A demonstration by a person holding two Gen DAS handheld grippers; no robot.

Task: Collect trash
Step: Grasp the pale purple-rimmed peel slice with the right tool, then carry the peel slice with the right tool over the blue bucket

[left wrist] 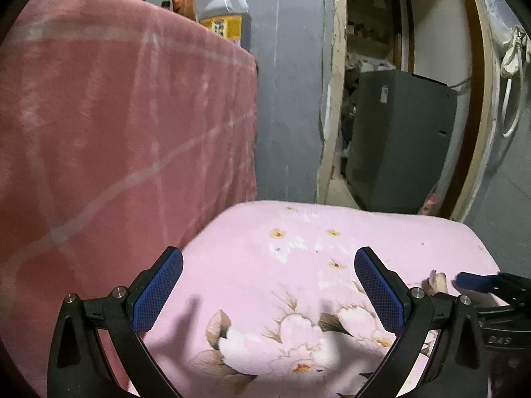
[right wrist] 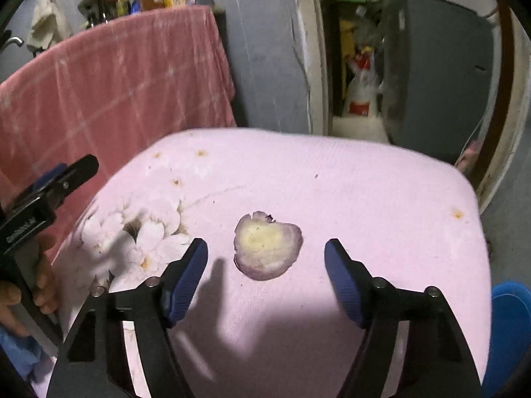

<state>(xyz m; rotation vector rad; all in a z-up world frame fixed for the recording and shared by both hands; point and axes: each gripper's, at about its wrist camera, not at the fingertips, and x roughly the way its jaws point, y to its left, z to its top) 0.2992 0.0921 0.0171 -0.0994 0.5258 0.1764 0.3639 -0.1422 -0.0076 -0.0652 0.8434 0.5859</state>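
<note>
A piece of trash, a round purple-and-yellow peel (right wrist: 268, 246), lies on the pink flowered cloth (right wrist: 348, 192) that covers a small table. My right gripper (right wrist: 265, 258) is open and empty, its fingers on either side of the peel and just short of it. My left gripper (left wrist: 268, 270) is open and empty above the left part of the cloth (left wrist: 252, 255). In the left wrist view the peel (left wrist: 437, 281) peeks out at the right, beside the right gripper's finger (left wrist: 471, 280). The left gripper also shows in the right wrist view (right wrist: 63, 172) at the far left.
A pink blanket (left wrist: 116, 126) hangs over a tall surface at the left, with a jug (left wrist: 227, 13) and bottles on top. A doorway behind holds a grey appliance (left wrist: 401, 139). A blue object (right wrist: 511, 331) sits at the lower right.
</note>
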